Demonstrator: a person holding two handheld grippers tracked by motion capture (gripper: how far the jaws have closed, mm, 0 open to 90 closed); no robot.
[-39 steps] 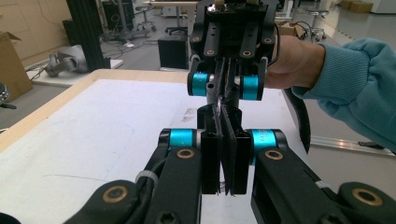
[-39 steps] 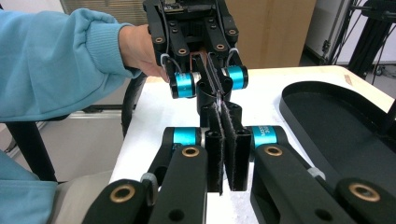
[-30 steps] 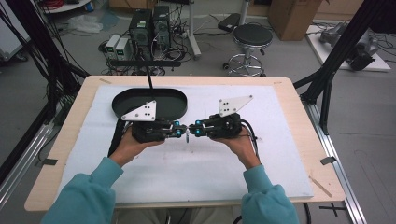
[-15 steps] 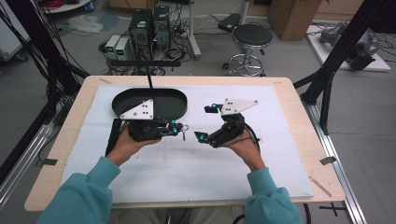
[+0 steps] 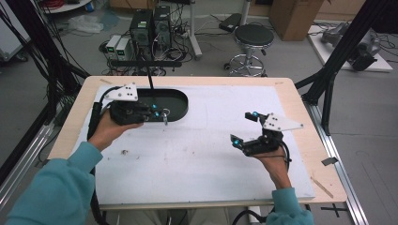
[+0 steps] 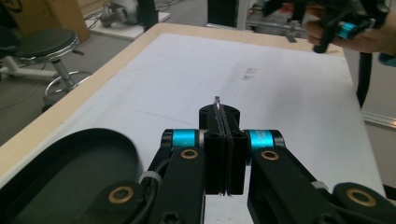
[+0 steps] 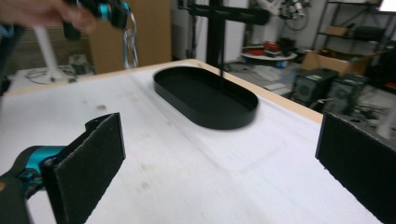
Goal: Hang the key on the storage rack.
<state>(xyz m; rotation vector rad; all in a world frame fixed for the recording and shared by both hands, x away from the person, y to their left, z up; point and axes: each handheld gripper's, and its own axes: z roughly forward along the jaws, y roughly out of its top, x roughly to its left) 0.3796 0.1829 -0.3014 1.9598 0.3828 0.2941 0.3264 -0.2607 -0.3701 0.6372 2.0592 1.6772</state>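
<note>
From the high view, the left gripper (image 5: pixel 162 114) hangs over the near rim of the black oval tray (image 5: pixel 180 101), its jaws pressed together on a small metal clip (image 5: pixel 164 117) that dangles just past the tips. The right gripper (image 5: pixel 244 129) sits well apart at the table's right side, jaws spread wide and holding nothing. A white mat (image 5: pixel 202 154) covers the wooden table (image 5: pixel 300 112).

In the left gripper view, the jaws of the left gripper (image 6: pixel 224 140) pinch the metal clip (image 6: pixel 217 103) edge-on: a thin wire loop whose long axis seems to run along the jaws, its top peeking out ahead. The tray (image 6: pixel 65 172) lies low on the left.

In the right gripper view, the pads (image 7: pixel 91 156) stand far apart. The clip (image 7: pixel 131 42) hangs from the left gripper (image 7: pixel 123 13), long axis vertical, above the mat just beside the tray (image 7: pixel 208 95).

It looks light, stiff and slick, so it may swivel in a pinch; gripping across its flat sides suits it best
</note>
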